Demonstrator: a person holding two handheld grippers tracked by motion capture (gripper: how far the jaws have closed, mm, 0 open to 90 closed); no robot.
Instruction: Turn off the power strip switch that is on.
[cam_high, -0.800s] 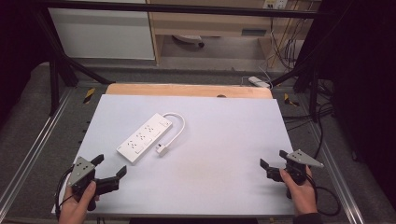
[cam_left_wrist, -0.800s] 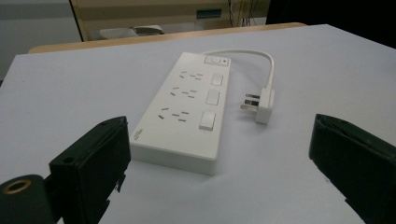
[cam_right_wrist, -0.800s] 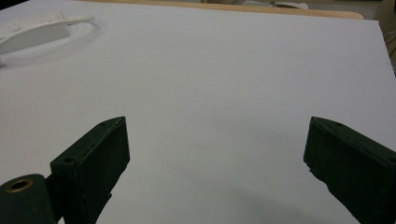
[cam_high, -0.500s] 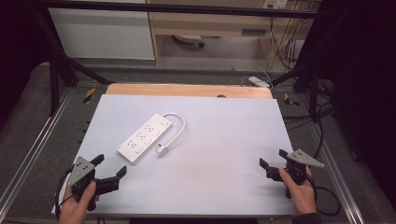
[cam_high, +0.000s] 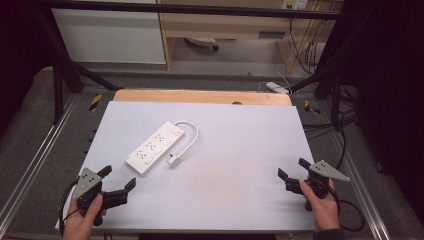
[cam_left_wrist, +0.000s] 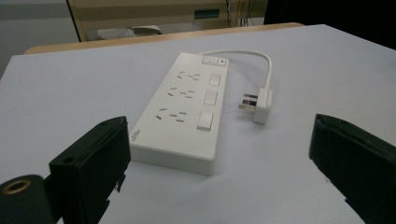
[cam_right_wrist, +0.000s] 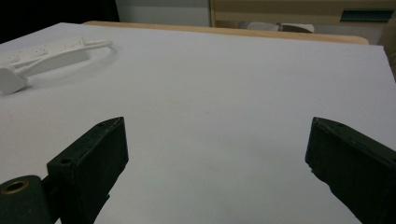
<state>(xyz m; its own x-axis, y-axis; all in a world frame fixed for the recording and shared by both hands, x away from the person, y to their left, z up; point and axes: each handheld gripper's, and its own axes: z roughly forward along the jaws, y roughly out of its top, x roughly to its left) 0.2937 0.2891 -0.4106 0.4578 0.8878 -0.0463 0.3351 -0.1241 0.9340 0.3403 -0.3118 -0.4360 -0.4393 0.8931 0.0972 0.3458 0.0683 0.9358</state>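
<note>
A white power strip (cam_high: 154, 147) lies on the pale table top, left of centre, with its short cord looping to a white plug (cam_high: 173, 160) beside it. The left gripper view has the strip (cam_left_wrist: 184, 109) and plug (cam_left_wrist: 261, 105) just ahead of its jaws. My left gripper (cam_high: 117, 177) rests near the front left corner, open and holding nothing, a short way before the strip. My right gripper (cam_high: 292, 168) sits at the front right edge, open and empty, far from the strip (cam_right_wrist: 44, 53).
The white table top (cam_high: 235, 150) has a wooden strip (cam_high: 200, 96) along its far edge. Metal frame rails run down both sides. Cables and a white adapter (cam_high: 276, 87) lie on the floor behind the table. A cabinet stands further back.
</note>
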